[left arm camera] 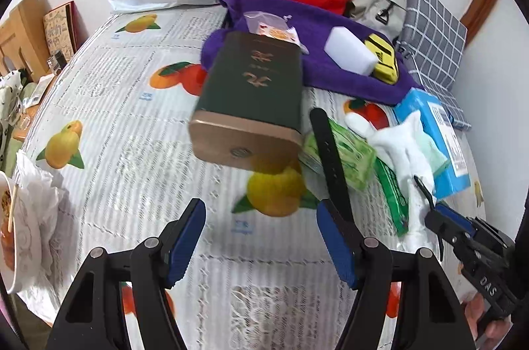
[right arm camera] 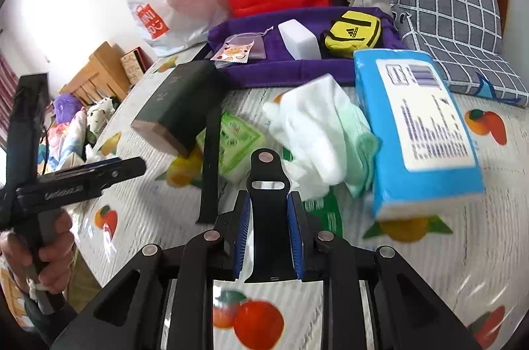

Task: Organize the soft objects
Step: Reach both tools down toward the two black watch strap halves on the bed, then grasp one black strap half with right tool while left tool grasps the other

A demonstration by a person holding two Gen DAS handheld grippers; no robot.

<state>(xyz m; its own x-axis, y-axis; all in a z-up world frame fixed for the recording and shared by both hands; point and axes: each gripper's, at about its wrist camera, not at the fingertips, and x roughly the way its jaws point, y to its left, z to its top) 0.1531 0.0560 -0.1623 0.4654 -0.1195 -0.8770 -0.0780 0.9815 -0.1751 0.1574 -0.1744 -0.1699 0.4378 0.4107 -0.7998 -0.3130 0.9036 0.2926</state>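
Two grippers over the fruit-print tablecloth [left arm camera: 132,118], right gripper [right arm camera: 267,246] squeezing a black strap piece [right arm camera: 267,201], left gripper [left arm camera: 261,237] wide apart and empty, second black strap [left arm camera: 330,158] lying by the white cloth [right arm camera: 317,132].

The table cover [left arm camera: 109,125] under both claws is looking like ribbed, slightly shiny plastic printed with fruit. Ahead of the left claw [left arm camera: 261,237], whose blue pads [left arm camera: 185,237] are showing a fine ribbed rubbery face, a matt dark green box [left arm camera: 254,85] is lying. The right claw [right arm camera: 268,234] is pinching a smooth matt black strap [right arm camera: 268,194]. Beyond it, soft white gloves [right arm camera: 317,132] are lying beside a glossy blue tissue pack [right arm camera: 416,132], with fuzzy purple cloth [right arm camera: 297,69] behind.
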